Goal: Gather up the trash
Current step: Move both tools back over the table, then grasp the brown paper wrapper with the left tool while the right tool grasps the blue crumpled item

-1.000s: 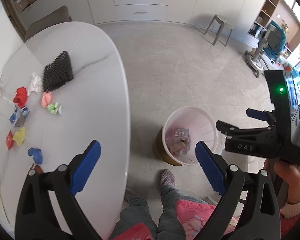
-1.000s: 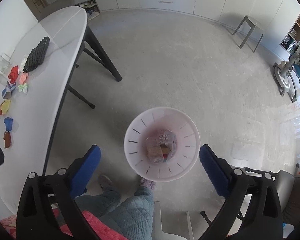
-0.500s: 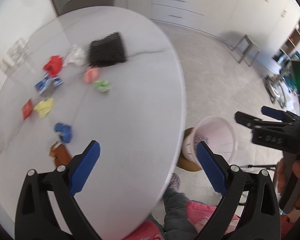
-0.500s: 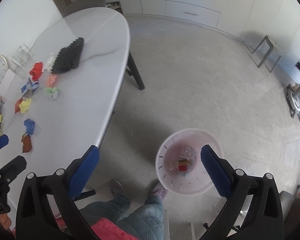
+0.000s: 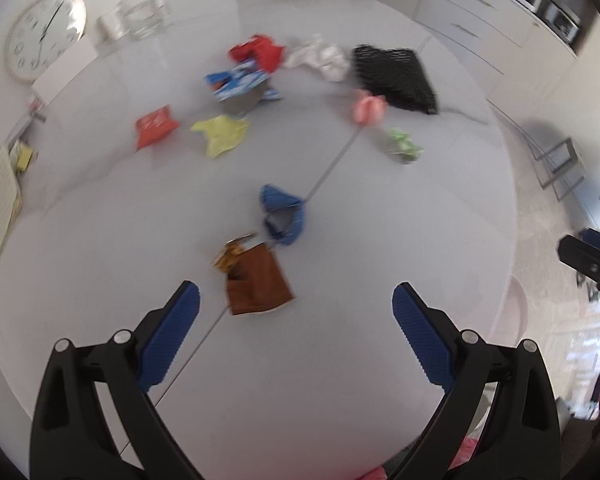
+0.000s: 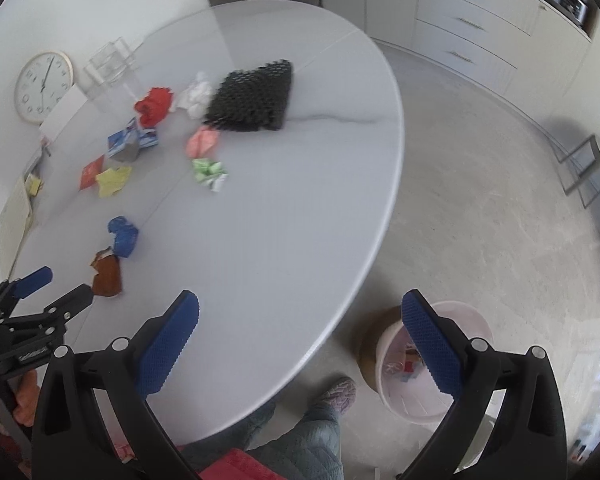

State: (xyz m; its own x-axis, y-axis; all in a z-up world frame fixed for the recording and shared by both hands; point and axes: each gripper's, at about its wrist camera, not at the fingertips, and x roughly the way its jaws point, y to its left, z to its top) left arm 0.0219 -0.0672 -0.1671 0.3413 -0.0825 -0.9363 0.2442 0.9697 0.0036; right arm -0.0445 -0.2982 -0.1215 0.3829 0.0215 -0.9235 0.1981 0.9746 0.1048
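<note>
Several scraps of trash lie on the white oval table [image 5: 380,240]: a brown wrapper [image 5: 258,282], a blue crumple [image 5: 283,214], a yellow paper [image 5: 221,134], a red packet [image 5: 155,125], a green scrap [image 5: 402,146] and a pink ball [image 5: 368,109]. My left gripper [image 5: 296,312] hangs open just above the brown wrapper, holding nothing. My right gripper [image 6: 300,332] is open and empty over the table's near edge. The white trash bin [image 6: 436,396] stands on the floor behind its right finger, with trash inside.
A black mesh mat [image 6: 254,98], white tissue [image 6: 196,96], red crumple [image 6: 153,105] and blue-white carton [image 6: 130,145] sit farther back. A clear glass container [image 5: 142,14] and a wall clock [image 5: 40,34] are at the far left. A person's legs [image 6: 296,440] are below the table edge.
Both grippers swung left from the bin toward the table. The left one now faces the trash, close over the brown wrapper. The bin has slid to the right view's lower right.
</note>
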